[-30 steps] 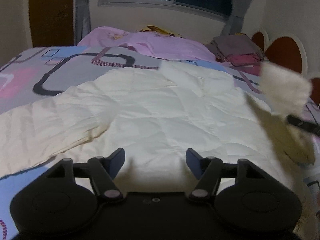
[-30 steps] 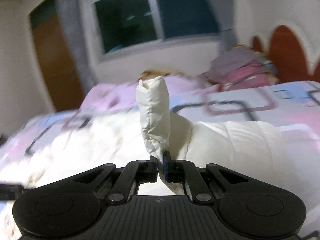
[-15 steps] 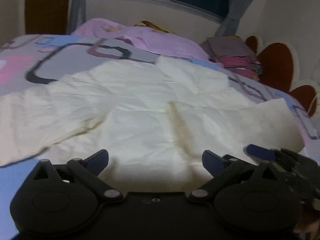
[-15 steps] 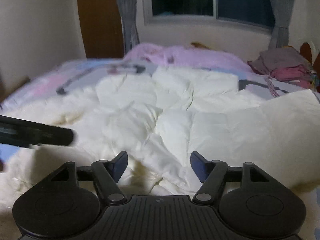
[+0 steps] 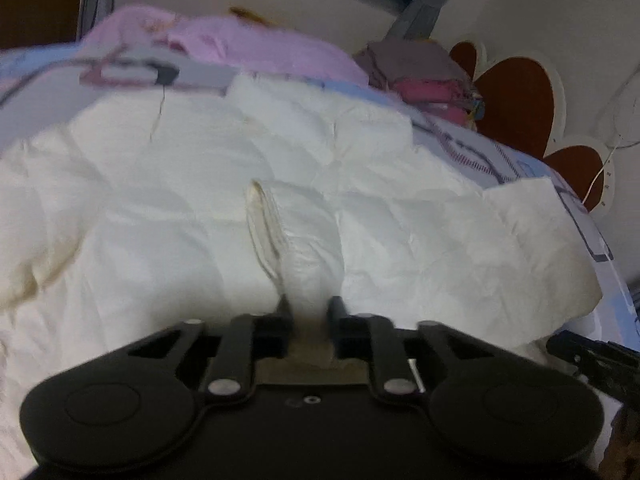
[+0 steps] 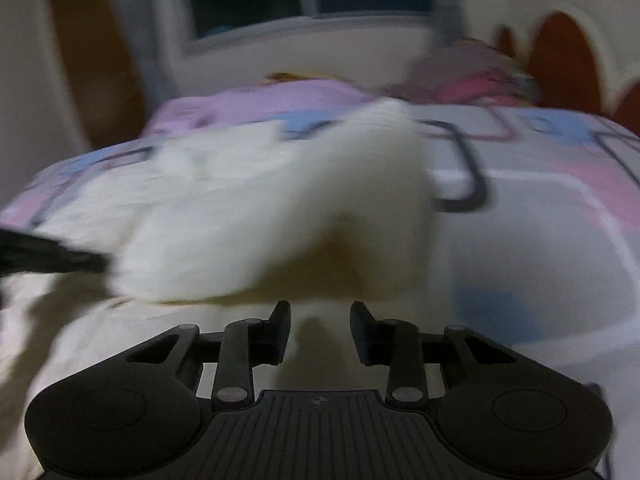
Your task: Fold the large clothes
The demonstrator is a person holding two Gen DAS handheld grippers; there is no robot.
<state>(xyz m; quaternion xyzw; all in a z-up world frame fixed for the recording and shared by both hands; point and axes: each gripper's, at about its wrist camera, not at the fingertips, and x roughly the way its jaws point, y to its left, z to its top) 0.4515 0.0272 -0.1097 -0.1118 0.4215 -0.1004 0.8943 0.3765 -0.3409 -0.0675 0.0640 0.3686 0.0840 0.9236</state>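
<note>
A large cream quilted garment [image 5: 168,184] lies spread over the bed. My left gripper [image 5: 308,306] is shut on a raised fold of the garment [image 5: 280,240] near its front edge. In the right wrist view the same garment [image 6: 280,208] shows blurred, with a lifted flap in front of the fingers. My right gripper [image 6: 320,316] is open, its fingers apart, with cream fabric just ahead of and under them. The right gripper's tip [image 5: 592,356] shows at the right edge of the left wrist view, and the left gripper's tip [image 6: 48,256] shows at the left of the right wrist view.
The bed has a patterned sheet in blue, pink and grey [image 6: 540,208]. Pink pillows [image 5: 240,44] lie at the head. A pile of folded clothes [image 5: 424,72] sits at the back right beside the red and white headboard [image 5: 520,96]. A window and curtains are behind.
My left gripper was open and has closed on a fold of the garment. My right gripper released the garment earlier, stays open, and has swung to the right.
</note>
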